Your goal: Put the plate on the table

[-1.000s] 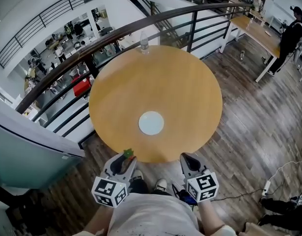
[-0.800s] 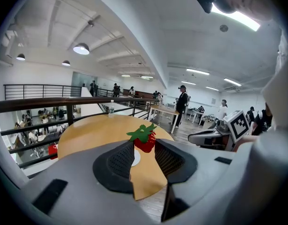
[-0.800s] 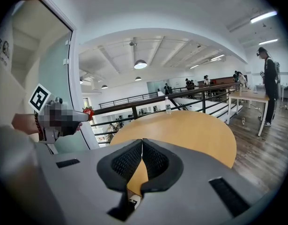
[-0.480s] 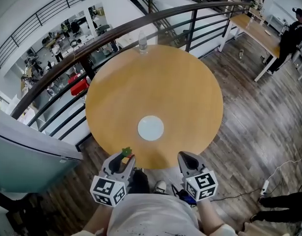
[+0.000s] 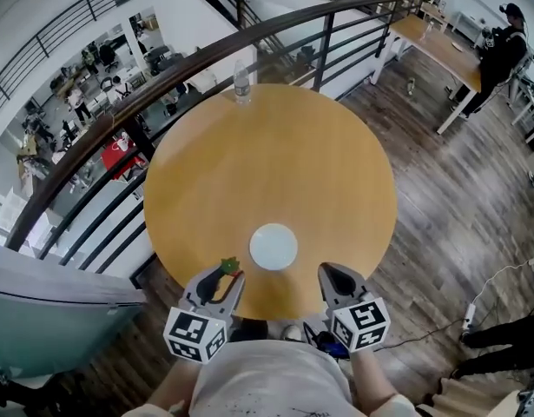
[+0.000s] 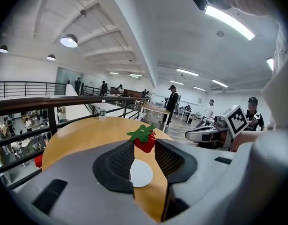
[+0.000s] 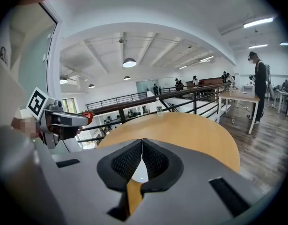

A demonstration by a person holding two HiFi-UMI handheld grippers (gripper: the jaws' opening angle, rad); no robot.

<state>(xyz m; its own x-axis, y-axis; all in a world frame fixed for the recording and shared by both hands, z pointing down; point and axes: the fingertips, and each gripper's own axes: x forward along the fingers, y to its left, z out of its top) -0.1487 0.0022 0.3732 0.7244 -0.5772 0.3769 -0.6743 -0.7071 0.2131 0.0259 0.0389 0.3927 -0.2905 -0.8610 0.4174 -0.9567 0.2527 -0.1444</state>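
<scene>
White plate (image 5: 273, 247) on round table (image 5: 336, 172)

Both have crept forward: the grey left gripper (image 5: 227, 273) and grey right gripper (image 5: 329, 273) now poke over the round wooden table (image 5: 275, 146) at its 6 o'clock rim. The small white round plate (image 5: 273, 247) now sits closer to them, at roughly 12 o'clock between the two.

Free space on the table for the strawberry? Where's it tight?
Table is mostly bare: the whole middle, from the bottle at the far rim down to the plate near the front edge, and both side arcs left and right of the plate. Tight only at the front edge, between plate and the left gripper and right gripper.
</scene>
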